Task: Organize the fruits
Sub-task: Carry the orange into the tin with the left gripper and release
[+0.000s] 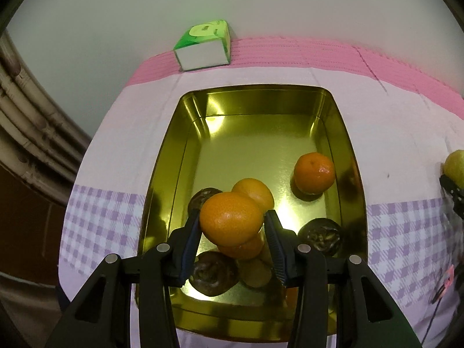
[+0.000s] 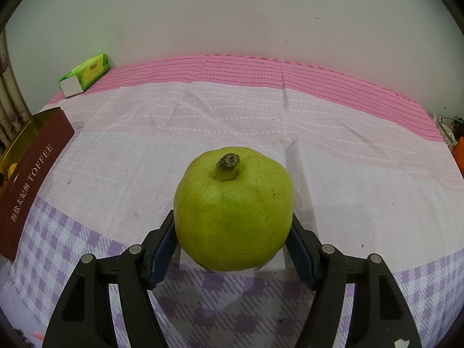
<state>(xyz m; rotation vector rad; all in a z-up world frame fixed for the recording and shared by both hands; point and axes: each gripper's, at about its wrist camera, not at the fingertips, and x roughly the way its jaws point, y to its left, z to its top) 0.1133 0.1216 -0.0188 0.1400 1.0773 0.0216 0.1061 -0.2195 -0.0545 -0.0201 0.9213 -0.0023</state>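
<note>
My left gripper (image 1: 232, 223) is shut on an orange (image 1: 230, 217) and holds it above the gold tin (image 1: 162, 174). In the tin lie another orange (image 1: 314, 172), one behind the held one (image 1: 256, 190), and several dark brown fruits (image 1: 213, 272). My right gripper (image 2: 233, 232) is shut on a green pear (image 2: 233, 208), stem up, over the tablecloth. The pear also shows at the right edge of the left wrist view (image 1: 455, 168). The tin shows at the left edge of the right wrist view (image 2: 26, 156), with "TOFFEE" on its dark red side.
A green tissue pack (image 1: 204, 45) lies at the table's far edge near the wall; it also shows in the right wrist view (image 2: 85, 75). The pink and purple checked cloth (image 2: 261, 116) covers the table. Cables lie at the far right (image 2: 446, 130).
</note>
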